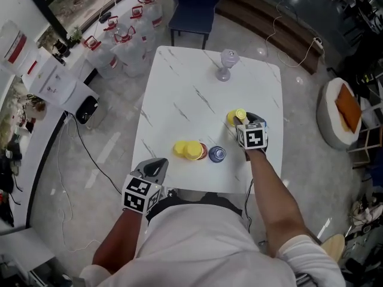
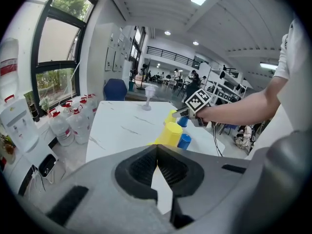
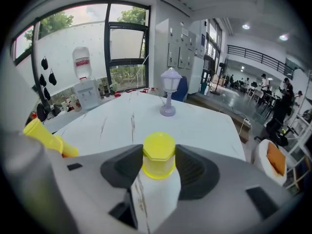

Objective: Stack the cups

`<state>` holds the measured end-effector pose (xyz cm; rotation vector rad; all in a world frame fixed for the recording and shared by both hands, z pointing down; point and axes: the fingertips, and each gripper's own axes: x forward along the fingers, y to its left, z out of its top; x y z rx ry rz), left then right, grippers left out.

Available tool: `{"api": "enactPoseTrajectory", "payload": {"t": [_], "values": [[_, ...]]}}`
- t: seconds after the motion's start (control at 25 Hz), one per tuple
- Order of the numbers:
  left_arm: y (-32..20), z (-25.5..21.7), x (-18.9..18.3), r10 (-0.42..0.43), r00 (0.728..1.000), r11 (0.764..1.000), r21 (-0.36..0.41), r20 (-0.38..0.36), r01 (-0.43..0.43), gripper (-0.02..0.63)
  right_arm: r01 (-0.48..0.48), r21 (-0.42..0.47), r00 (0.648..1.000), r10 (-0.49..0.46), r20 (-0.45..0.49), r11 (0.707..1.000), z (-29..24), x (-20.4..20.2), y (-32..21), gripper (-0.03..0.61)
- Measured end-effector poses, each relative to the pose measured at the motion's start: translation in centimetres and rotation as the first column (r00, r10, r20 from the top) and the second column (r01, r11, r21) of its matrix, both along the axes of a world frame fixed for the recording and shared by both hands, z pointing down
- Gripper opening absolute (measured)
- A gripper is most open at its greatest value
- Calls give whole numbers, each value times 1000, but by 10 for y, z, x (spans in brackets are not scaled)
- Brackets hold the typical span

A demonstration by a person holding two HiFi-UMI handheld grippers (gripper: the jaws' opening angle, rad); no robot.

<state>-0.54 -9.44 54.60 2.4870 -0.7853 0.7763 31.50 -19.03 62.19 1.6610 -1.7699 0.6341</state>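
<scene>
On the white marble table [image 1: 179,94], an upside-down yellow cup [image 3: 159,156] stands between the pads of my right gripper [image 3: 159,172], which touch both its sides. From the head view this cup [image 1: 237,116] lies at the table's right, just ahead of the right gripper [image 1: 245,122]. A yellow stack [image 1: 189,150] over a red cup [image 1: 203,152] and a blue cup [image 1: 216,154] sit near the front edge. My left gripper [image 1: 159,164] hangs off the table's front left corner, jaws [image 2: 157,150] shut on nothing. A second blue cup [image 2: 183,122] sits by the right gripper.
A small clear lamp-shaped ornament [image 1: 226,63] stands at the table's far side. A blue chair [image 1: 194,8] is behind the table. Large water bottles [image 1: 125,46] and a dispenser [image 1: 60,82] line the floor at left. A cushioned seat [image 1: 343,112] is at right.
</scene>
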Motion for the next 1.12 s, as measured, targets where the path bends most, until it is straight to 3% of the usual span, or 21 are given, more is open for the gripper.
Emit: {"api": "enactPoseTrajectory", "payload": {"t": [0.52,0.84,1.12], "values": [[-8,-10,23,170,985,985,47,-30,-169,8,60,146,998,-64,25,987,-104,-56,69,212],[-4,-14,32,230,972,972,54,-40,-228,9,211,56,977,-211,-9,976,-85,-128,121,212],[2,-12,29,238,970,971,47,-37,-236,9,252,26,968,-251,-17,968,-71,-155,125,212]]}}
